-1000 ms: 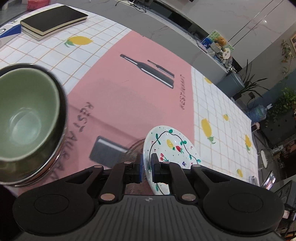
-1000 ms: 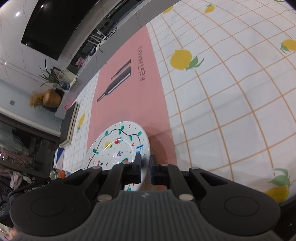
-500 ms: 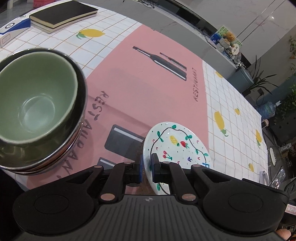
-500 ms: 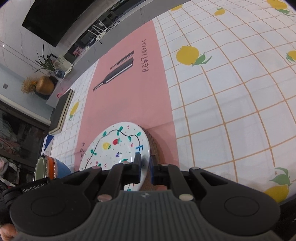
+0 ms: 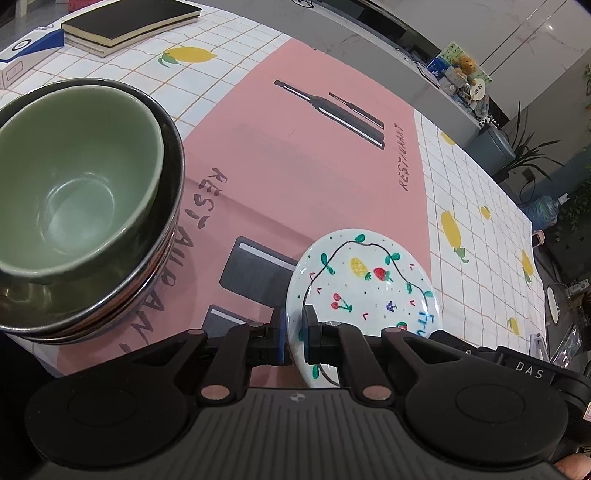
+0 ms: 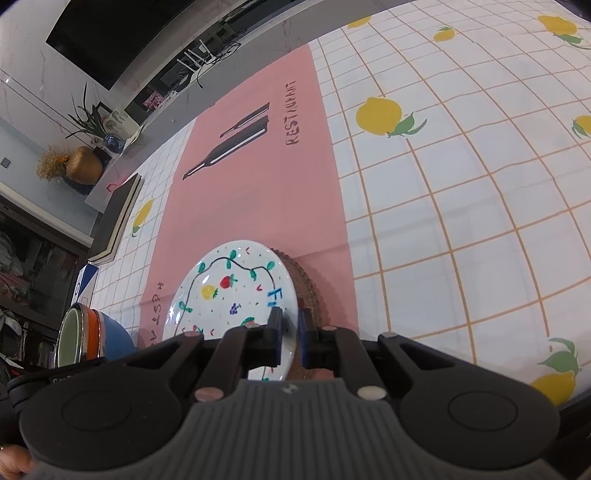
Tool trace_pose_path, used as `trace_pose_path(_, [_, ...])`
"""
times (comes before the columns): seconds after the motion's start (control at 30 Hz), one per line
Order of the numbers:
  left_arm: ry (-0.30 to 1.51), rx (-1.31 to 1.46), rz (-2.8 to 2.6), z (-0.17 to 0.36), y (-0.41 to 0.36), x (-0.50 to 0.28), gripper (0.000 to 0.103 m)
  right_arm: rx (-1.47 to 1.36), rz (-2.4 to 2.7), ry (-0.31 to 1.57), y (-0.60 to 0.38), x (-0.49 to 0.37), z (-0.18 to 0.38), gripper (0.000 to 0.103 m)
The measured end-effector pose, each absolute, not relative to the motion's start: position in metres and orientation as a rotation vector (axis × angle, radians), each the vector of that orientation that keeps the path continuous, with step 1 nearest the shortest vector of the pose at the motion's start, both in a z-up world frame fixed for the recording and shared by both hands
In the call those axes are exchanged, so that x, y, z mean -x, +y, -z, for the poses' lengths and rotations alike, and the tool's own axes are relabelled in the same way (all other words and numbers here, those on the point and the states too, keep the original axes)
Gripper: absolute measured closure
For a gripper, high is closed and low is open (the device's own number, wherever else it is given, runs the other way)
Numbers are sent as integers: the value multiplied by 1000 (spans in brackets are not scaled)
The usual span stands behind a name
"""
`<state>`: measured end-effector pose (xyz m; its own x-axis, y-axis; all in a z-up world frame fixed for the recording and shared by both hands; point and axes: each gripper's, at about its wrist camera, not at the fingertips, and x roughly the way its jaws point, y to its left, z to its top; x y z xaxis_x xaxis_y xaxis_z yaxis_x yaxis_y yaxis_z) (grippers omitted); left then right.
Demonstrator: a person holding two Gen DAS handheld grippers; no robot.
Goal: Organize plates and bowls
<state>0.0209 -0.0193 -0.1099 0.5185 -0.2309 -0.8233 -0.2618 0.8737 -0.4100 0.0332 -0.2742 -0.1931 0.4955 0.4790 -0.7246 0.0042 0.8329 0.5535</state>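
Observation:
A white plate painted with fruit [image 5: 365, 280] [image 6: 229, 291] is held between both grippers over the pink mat. My left gripper [image 5: 294, 338] is shut on its near-left rim. My right gripper [image 6: 289, 334] is shut on its near-right rim. A brown ridged plate [image 6: 306, 291] lies under it, partly hidden. A stack of bowls [image 5: 88, 206] with a green bowl on top stands on the left of the left wrist view. It also shows at the lower left of the right wrist view [image 6: 85, 336], with orange and blue sides.
A pink mat [image 5: 295, 162] printed with bottles lies on a white lemon-print tablecloth [image 6: 461, 184]. Black notebooks [image 5: 125, 22] and a blue-white box [image 5: 26, 55] lie at the far left. The table's far edge borders a grey counter [image 5: 406, 55].
Both grippers have stayed shut on the painted plate. The left view has shifted so the bowl stack stands closer and larger; in the right view the bowl stack has come into sight.

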Motion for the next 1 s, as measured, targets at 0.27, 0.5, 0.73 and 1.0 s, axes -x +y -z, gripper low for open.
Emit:
trace_pose_path(0.27, [1040, 495, -11, 107, -24, -20, 96, -455, -277, 995, -268, -28, 185, 97])
trace_pose_path(0.5, [1035, 471, 2, 106, -25, -21, 97, -449, -275, 995, -271, -26, 184, 97])
trace_pose_path(0.73, [1021, 479, -10, 105, -22, -20, 96, -417, -227, 953, -278, -20, 173, 91])
trace_pose_path(1.0, [1000, 517, -19, 108, -18, -20, 87, -460, -235, 1018, -277, -13, 186, 91])
